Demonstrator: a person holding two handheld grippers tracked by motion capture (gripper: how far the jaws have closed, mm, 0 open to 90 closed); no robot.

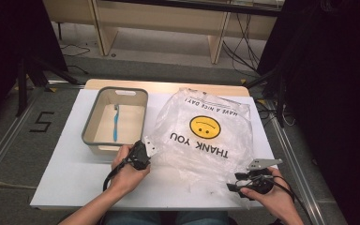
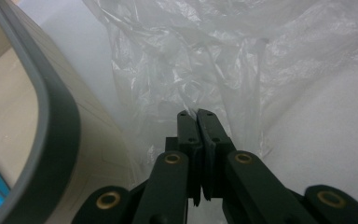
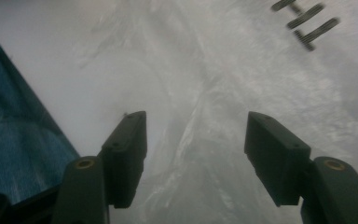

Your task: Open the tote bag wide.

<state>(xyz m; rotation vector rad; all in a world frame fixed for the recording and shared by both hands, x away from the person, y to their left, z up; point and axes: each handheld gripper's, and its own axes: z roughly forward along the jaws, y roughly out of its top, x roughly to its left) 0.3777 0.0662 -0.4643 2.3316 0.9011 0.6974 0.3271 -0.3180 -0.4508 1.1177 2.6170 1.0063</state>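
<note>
Plastic bag (image 1: 201,136), one of them, thin and see-through, crinkly all over, lying flat-ish across the middle of the white bench (image 1: 65,173). Printed with a yellow smiley plus "THANK YOU" and "HAVE A NICE DAY" in black, reading upside down from the person's side. Wrinkled and bunched near the close edge, smoother further back.

Two grippers, both black with hard angular jaws and brass-looking pins at the joints. Left gripper (image 2: 197,116) pinched tight at the bag's left edge, jaws pressed flat together with a fold of film running up from between them, so gripping the plastic bag. Sits just beside the tray wall. Right gripper (image 3: 193,140) at the bag's near right corner, jaws wide apart, nothing pinched; crumpled film lying below and between them but pads not pressing on it. Grey three-cornered plate on top of that one in the high view. Bit of blue denim off to the left in the right gripper view.

One tray (image 1: 90,129), rectangular with rounded corners, grey rim, pale beige inside, sitting left of the bag and touching or nearly touching it. One blue toothbrush (image 1: 116,123) inside, long and slim, lying lengthwise.

Around the bench: grey floor with a taped "5", wooden furniture legs at the back, cables, dark curtain on both sides. Tray wall crowding the left gripper's left side.
</note>
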